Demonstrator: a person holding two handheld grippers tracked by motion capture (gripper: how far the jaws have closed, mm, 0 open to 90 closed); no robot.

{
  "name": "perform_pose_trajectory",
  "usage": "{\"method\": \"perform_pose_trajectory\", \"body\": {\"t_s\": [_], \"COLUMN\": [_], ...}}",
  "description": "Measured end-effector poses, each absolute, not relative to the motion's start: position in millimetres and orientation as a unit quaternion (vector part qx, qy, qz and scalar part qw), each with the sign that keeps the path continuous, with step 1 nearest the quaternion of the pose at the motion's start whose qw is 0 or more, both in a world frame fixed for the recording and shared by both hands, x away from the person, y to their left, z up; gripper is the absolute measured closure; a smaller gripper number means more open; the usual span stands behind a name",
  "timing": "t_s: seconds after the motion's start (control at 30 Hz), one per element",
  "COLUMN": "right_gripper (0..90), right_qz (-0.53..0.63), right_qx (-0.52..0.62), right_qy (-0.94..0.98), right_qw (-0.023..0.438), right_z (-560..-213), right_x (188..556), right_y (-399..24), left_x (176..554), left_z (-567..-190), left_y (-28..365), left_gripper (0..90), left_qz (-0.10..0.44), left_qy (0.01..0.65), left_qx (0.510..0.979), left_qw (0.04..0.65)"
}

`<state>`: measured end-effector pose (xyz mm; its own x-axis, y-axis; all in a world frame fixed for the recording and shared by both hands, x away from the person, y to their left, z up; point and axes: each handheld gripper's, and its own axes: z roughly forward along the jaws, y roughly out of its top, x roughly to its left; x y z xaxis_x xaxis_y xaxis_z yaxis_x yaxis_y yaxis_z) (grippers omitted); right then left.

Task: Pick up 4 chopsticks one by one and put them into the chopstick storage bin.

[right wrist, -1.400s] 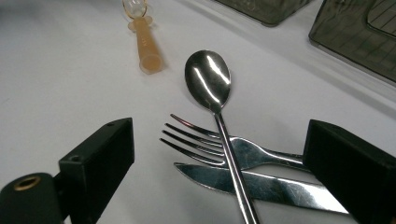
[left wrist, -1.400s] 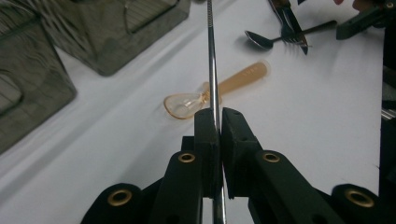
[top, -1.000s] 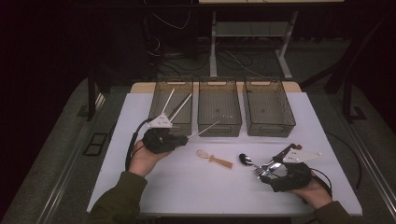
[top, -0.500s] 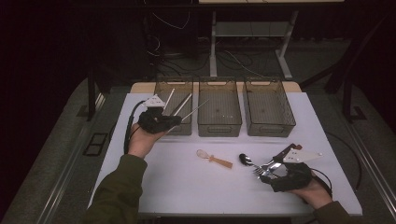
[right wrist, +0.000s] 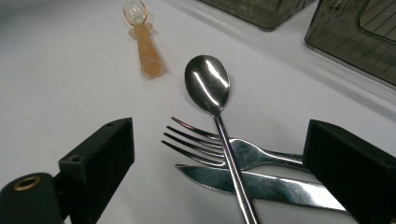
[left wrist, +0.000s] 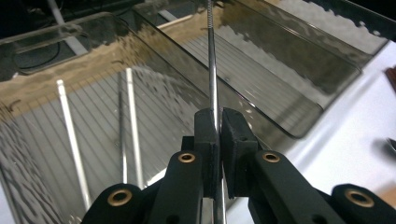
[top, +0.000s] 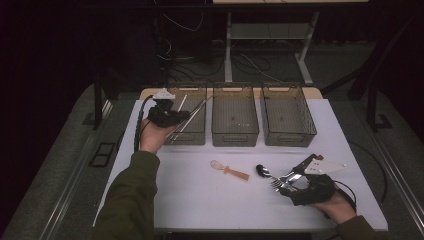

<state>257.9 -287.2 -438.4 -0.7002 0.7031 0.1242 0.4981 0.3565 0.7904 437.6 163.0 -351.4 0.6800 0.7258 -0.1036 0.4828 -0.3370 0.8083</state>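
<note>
My left gripper [top: 186,116] [left wrist: 218,126] is shut on a thin metal rod [top: 201,106] [left wrist: 212,70], which slants over the left bin [top: 187,139]. Two similar rods [left wrist: 133,121] lie inside that bin. Near the table's front right, my right gripper [top: 290,177] [right wrist: 219,135] stands open, its jaws wide on either side of a small pile of cutlery. There a spoon [top: 262,171] [right wrist: 207,84] lies across a fork [right wrist: 243,151] and a knife [right wrist: 280,186].
A small whisk with an orange handle [top: 230,170] [right wrist: 144,46] lies mid-table. A middle bin [top: 235,137] and a right bin [top: 290,140], both smoky transparent, stand in a row beside the left one along the table's far edge.
The left hand has carried the rod away from the person and up over the left bin. The right hand and the cutlery have stayed put.
</note>
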Motion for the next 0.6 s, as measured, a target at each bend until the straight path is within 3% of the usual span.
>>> {"method": "perform_pose_trajectory", "body": {"t_s": [0.6], "right_gripper": [9.3], "right_qz": [0.437], "right_qx": [0.37], "right_qy": [0.811], "right_qw": [0.117], "right_z": [-438], "right_x": [257], "right_y": [-288], "left_x": [488], "left_z": [-368], "left_y": [166], "left_gripper": [85.0], "left_qz": [0.169], "left_qy": [0.447], "left_qx": [0.78], "left_qw": [0.404]}}
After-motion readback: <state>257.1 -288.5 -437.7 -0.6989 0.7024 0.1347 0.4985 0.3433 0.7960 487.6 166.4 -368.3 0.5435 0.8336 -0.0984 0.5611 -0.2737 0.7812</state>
